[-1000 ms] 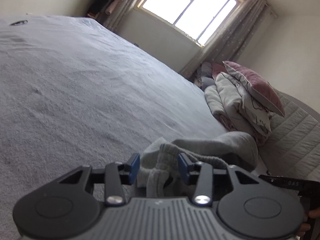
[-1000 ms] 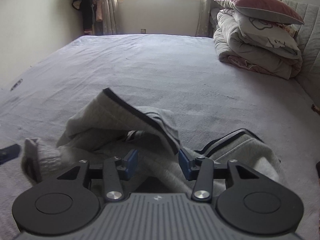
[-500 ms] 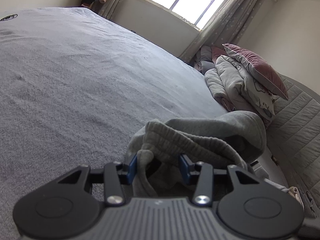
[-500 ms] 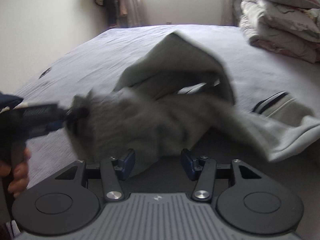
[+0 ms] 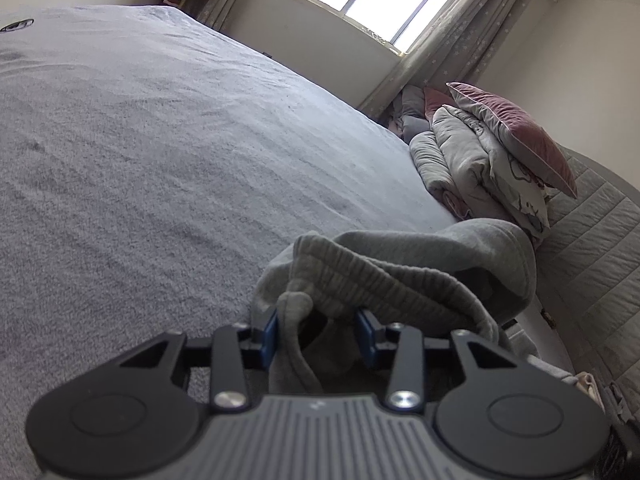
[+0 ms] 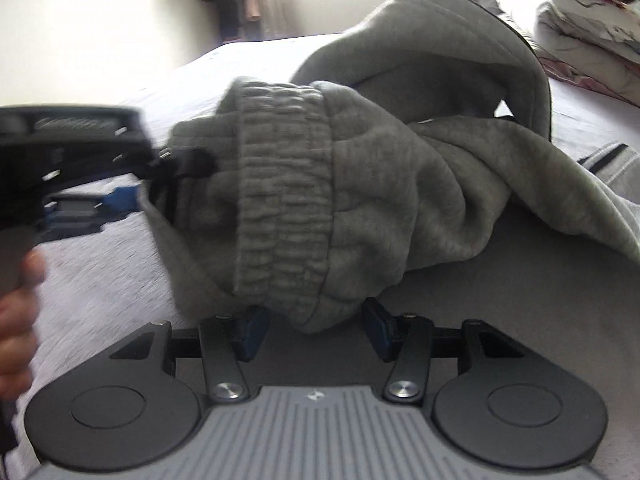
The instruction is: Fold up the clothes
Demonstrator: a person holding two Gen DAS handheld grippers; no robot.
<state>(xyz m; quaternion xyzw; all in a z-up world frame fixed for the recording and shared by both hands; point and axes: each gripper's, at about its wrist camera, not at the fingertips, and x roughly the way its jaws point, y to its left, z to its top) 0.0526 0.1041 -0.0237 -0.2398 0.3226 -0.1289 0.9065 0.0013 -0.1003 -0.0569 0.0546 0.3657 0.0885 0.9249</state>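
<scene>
We've got one grey sweatshirt-type garment (image 6: 360,184), thick fleecy knit with a ribbed cuff or hem band (image 6: 284,200) and dark stripes on a trim piece off to the right. It's all bunched up, lifted off the bed, hanging right in front of the right tongs' tips, band running vertically.
</scene>
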